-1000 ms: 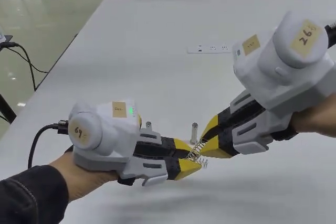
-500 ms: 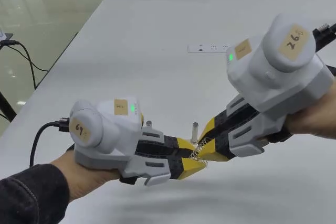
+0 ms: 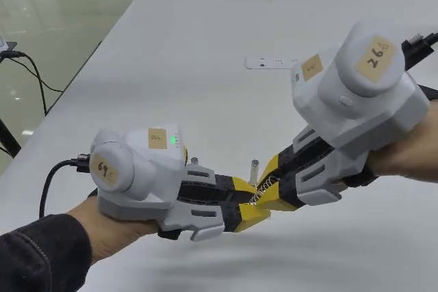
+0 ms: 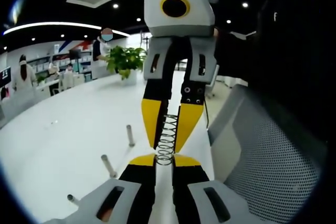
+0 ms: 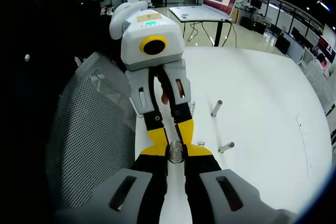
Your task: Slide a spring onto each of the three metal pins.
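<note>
A small metal spring (image 3: 262,193) hangs just above the white table, bridging the yellow tips of both grippers. My left gripper (image 3: 248,201) reaches in from the lower left and is shut on the spring's near end (image 4: 164,156). My right gripper (image 3: 268,189) slants down from the upper right, shut on the same spring (image 5: 177,152). In the left gripper view the spring (image 4: 168,132) runs up between the right gripper's fingers (image 4: 153,121). Three bare metal pins (image 4: 129,135) (image 4: 108,165) (image 4: 73,199) stand on the table just beside the tips. In the head view one pin (image 3: 254,168) stands right behind the spring and another (image 3: 194,162) peeks over the left gripper.
A white power strip (image 3: 272,63) lies farther back on the table (image 3: 205,46). The table's left edge drops to the floor, where black cables (image 3: 31,76) run. A grey mesh chair back (image 4: 262,156) stands close behind the grippers. People stand far off across the room.
The right gripper has shifted slightly left and tipped a little, and the left one has edged up. Both stay tip to tip on the spring near the pin.
</note>
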